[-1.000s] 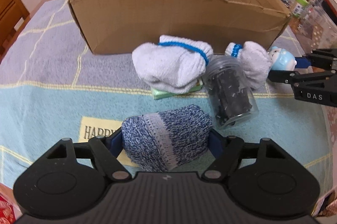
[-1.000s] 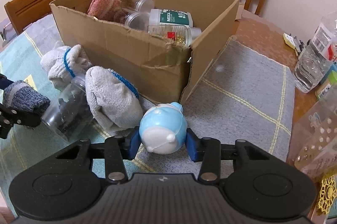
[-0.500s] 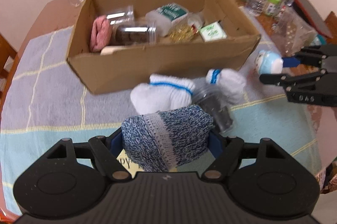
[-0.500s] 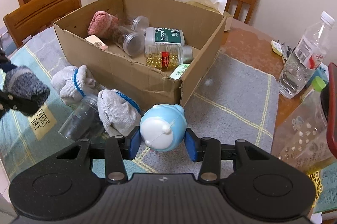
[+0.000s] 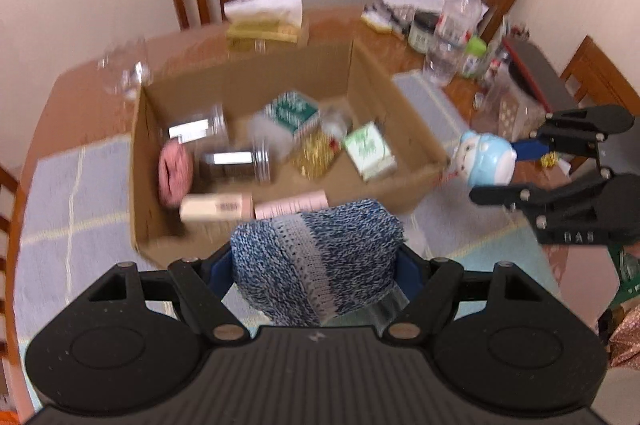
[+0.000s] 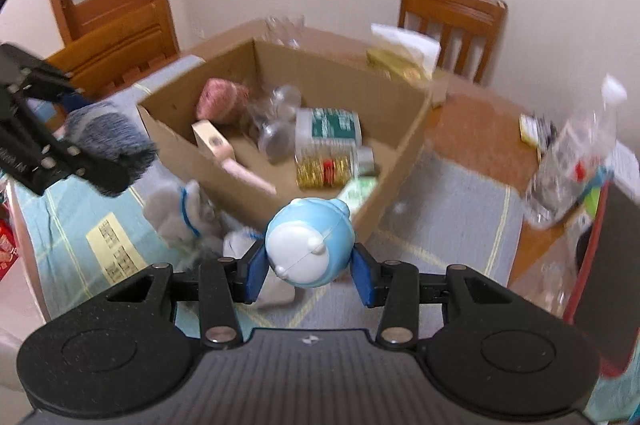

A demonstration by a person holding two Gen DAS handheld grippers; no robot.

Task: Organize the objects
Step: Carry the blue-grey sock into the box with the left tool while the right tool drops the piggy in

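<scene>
Left gripper (image 5: 316, 265) fingers clamp a rolled blue-and-white knit sock (image 5: 316, 265), held in the air above the near wall of the open cardboard box (image 5: 400, 105). Right gripper (image 6: 308, 271) fingers clench a light-blue round figurine (image 6: 308, 245), raised by the box's near right corner on the counter (image 6: 452, 201).

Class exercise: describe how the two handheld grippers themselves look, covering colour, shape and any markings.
Both the left gripper and the right gripper are matte black, with a ribbed centre, round side discs, silver pivot screws and blue finger pads. Raised lettering marks the right gripper's side; it is too blurred to read.
</scene>
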